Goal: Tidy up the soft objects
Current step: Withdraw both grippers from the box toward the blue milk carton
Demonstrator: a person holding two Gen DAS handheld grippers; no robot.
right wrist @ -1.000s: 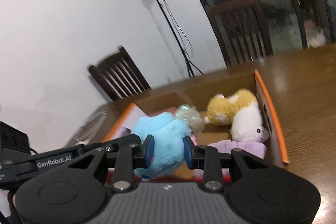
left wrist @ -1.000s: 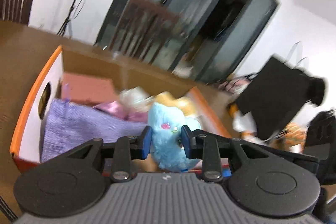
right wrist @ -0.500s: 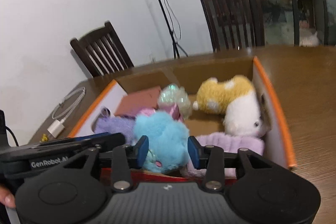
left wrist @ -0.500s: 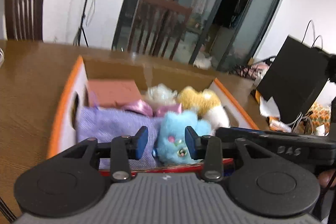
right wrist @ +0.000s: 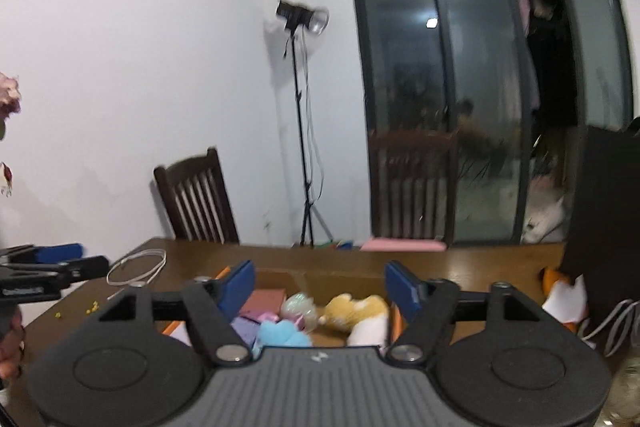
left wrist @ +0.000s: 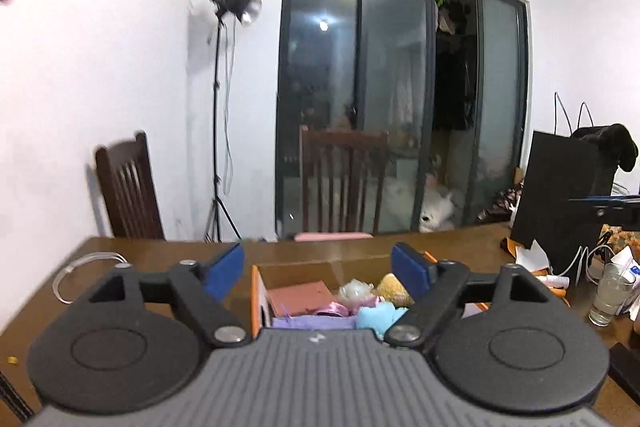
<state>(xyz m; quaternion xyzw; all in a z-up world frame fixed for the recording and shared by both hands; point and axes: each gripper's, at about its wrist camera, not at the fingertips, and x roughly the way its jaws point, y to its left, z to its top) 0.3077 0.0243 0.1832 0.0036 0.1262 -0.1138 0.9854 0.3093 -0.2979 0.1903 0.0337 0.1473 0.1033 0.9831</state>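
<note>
A cardboard box with orange edges (left wrist: 256, 291) (right wrist: 340, 281) stands on the wooden table, low in both wrist views. In it lie a blue plush (left wrist: 378, 315) (right wrist: 282, 333), a yellow and white plush (right wrist: 356, 311), a purple cloth (left wrist: 312, 323), a pink pad (left wrist: 300, 297) and a shiny ball (right wrist: 298, 305). My left gripper (left wrist: 318, 263) hovers above and behind the box, its jaws opening wide with nothing between them. My right gripper (right wrist: 320, 279) hangs likewise, jaws opening and empty. Each gripper body hides the box's near part.
A glass (left wrist: 608, 293), papers and a black bag (left wrist: 560, 195) crowd the table's right side. A white cable (right wrist: 138, 267) lies at the left. Two dark chairs (left wrist: 342, 179) (right wrist: 196, 195) and a light stand (right wrist: 304, 131) stand behind the table.
Both grippers let go of the blue plush, which now lies in the box. They rose, drew back from the box and spread their jaws wide.
</note>
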